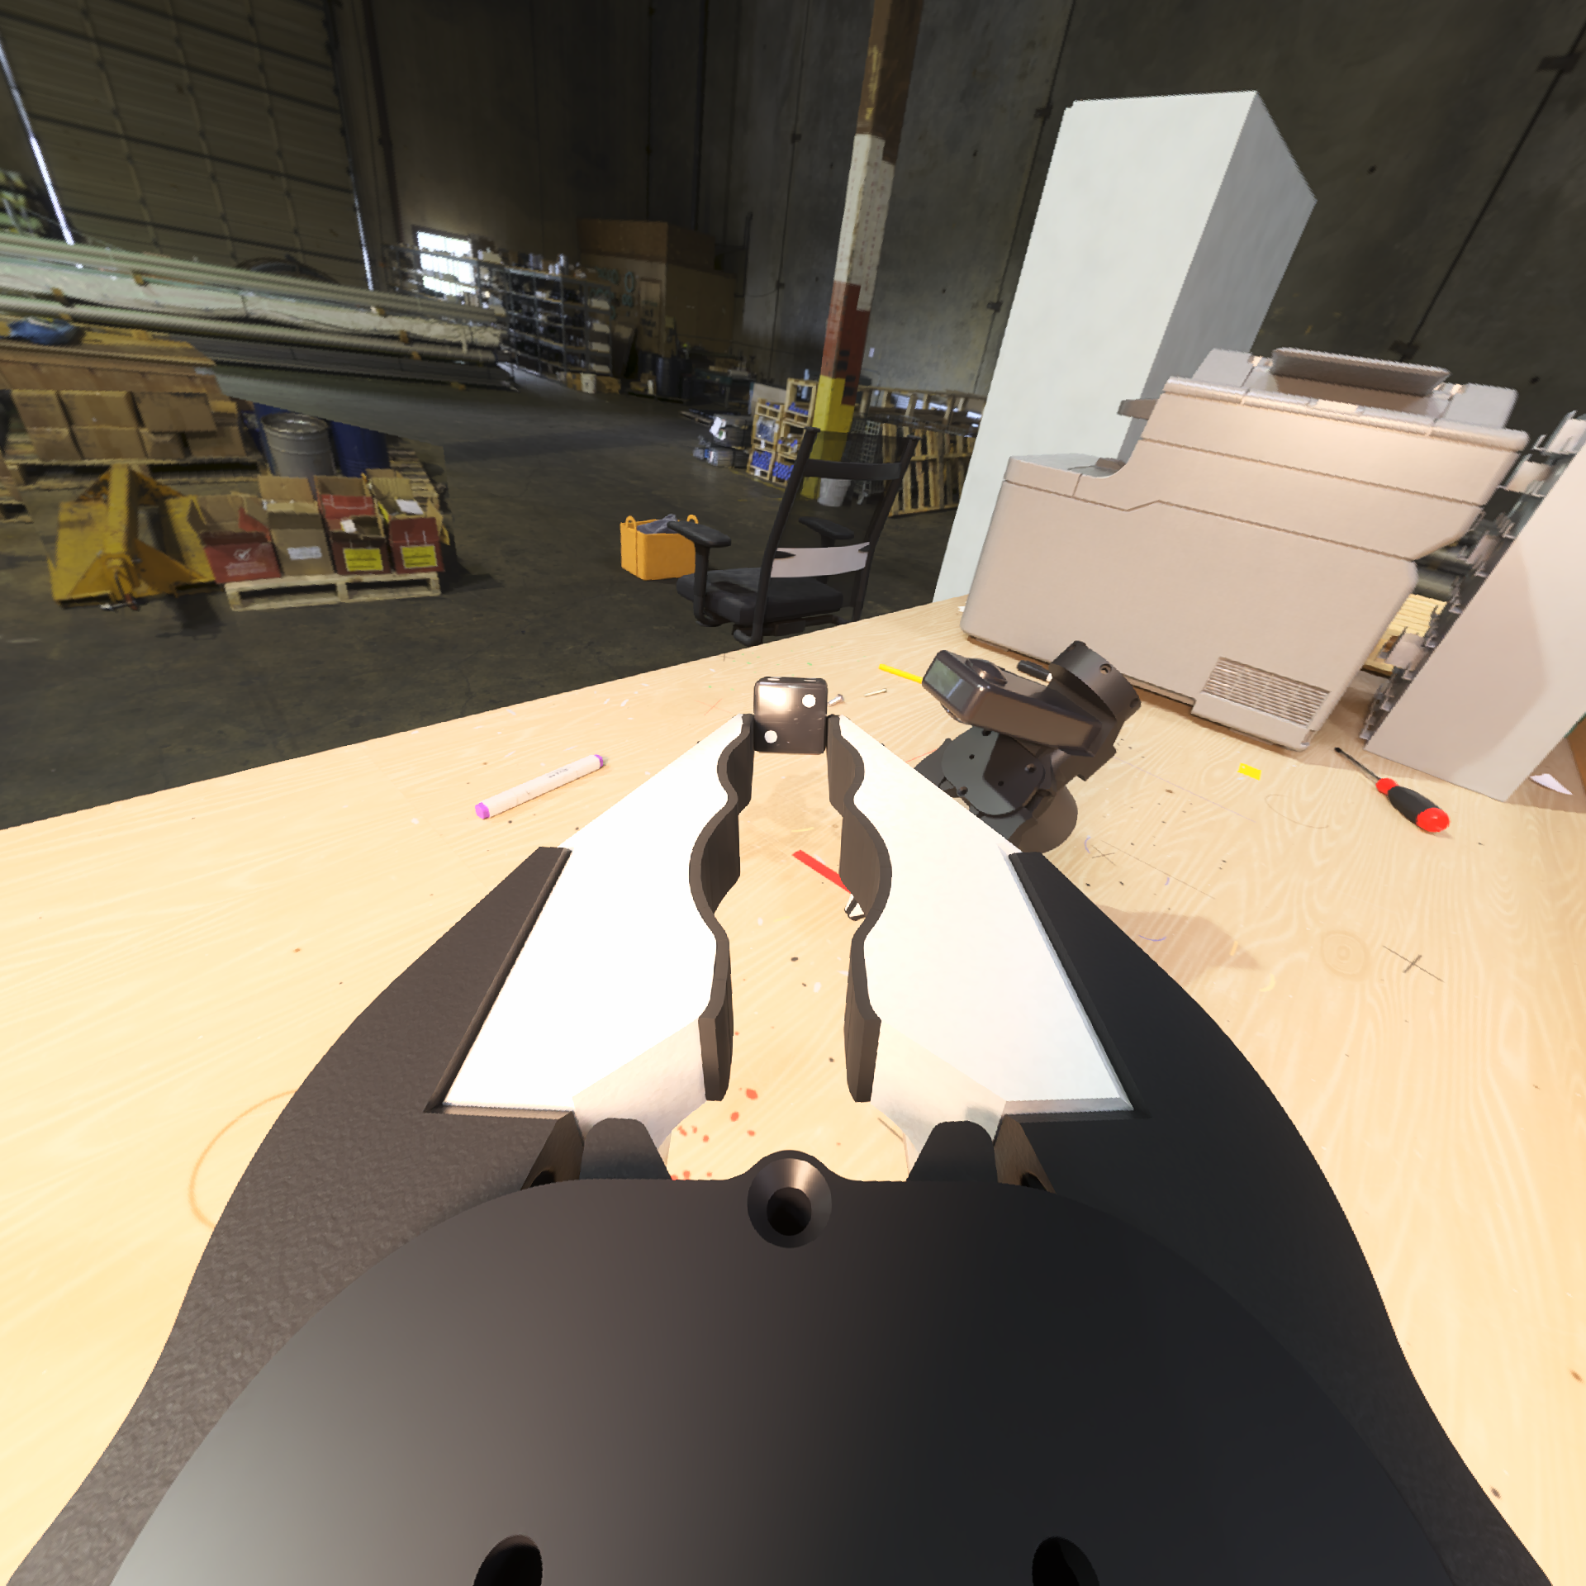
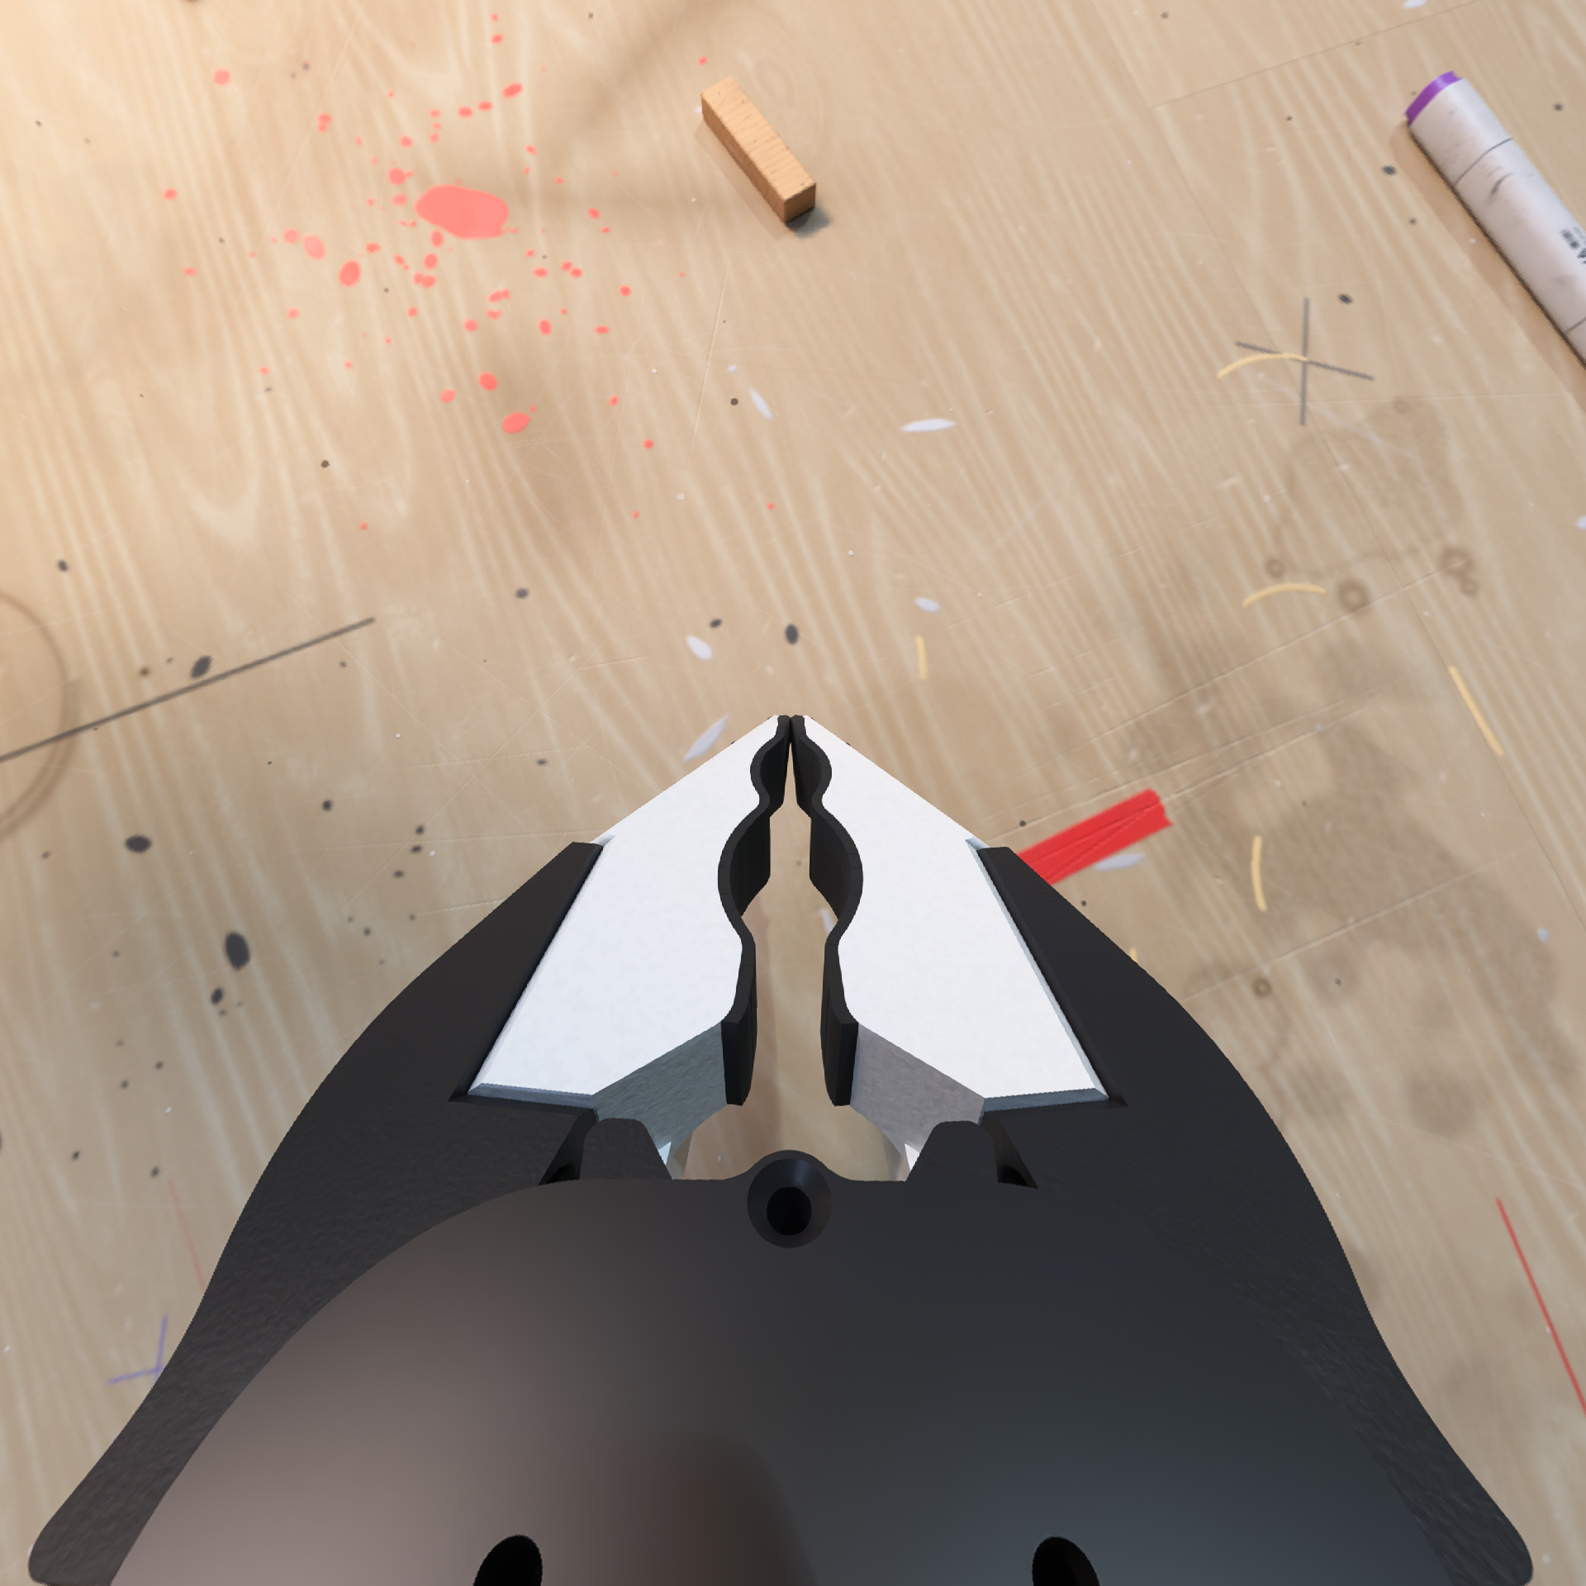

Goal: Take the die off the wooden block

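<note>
Plywood table (image 1: 257,944): pale, scuffed, spattered with red paint, pencil marks throughout. White cabinet (image 1: 1141,283) stands at the far right edge, beige printer (image 1: 1219,549) in front of it. Black office chair (image 1: 772,558) sits on the floor beyond the table.

Right gripper (image 1: 944,678) shows in the left wrist view as a dark body above the table, just right of the left gripper's tips; in its own view the right gripper (image 2: 789,721) points down at bare plywood, fingertips pressed together on nothing.

Left gripper (image 1: 789,729): fingers clamped on the die (image 1: 789,714), one on each side. Die is dark and glossy with white pips, held at the very tips, clear of the tabletop.

Marker (image 1: 541,785), white barrel with purple cap, lies flat left of the die. Red-handled screwdriver (image 1: 1399,794) lies near the printer.

Wooden block (image 2: 758,148): small, rectangular, lying flat on the table ahead of the right gripper, nothing on top.
</note>
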{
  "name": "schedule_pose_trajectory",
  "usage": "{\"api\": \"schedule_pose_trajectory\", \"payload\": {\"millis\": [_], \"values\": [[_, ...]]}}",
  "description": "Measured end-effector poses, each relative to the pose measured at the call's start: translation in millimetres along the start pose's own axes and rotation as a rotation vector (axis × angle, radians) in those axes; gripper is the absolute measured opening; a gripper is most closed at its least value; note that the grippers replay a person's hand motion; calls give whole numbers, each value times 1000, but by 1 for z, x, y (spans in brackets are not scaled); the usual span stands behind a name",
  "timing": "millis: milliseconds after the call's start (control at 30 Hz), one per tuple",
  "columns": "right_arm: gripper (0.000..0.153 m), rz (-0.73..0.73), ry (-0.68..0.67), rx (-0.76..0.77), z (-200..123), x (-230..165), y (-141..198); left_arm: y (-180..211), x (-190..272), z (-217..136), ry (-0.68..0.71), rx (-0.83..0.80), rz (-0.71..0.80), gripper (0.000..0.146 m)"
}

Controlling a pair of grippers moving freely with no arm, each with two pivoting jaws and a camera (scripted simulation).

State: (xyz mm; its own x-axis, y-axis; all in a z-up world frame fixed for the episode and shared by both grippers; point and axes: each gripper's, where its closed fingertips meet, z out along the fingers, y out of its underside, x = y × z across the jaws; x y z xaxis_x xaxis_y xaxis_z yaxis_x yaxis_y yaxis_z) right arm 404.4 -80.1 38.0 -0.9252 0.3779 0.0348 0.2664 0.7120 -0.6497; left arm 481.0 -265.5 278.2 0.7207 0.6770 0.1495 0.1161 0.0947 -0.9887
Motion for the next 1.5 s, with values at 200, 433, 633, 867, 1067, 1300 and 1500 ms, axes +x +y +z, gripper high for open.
{"api": "schedule_pose_trajectory", "payload": {"millis": [200,433,633,867,1067,1300,1500], "values": [[0,74,-64,-3,-3,1,19,-6,9,-4,21,18,13,16],[0,37,-6,49,-18,8,12,-4,17,-1,52,14,4,16],[0,97,-39,20,-22,13,36,-6,24,-1,69,20,16,16],[0,28,11,18,-25,13,36,-3,28,5,79,6,15,16],[0,69,-6,-3,-30,17,52,-5,31,4,83,13,19,16],[0,35,67,63,-47,24,43,-3,35,8,102,6,15,16],[0,93,24,42,-47,24,60,-5,39,10,111,8,24,16]]}}
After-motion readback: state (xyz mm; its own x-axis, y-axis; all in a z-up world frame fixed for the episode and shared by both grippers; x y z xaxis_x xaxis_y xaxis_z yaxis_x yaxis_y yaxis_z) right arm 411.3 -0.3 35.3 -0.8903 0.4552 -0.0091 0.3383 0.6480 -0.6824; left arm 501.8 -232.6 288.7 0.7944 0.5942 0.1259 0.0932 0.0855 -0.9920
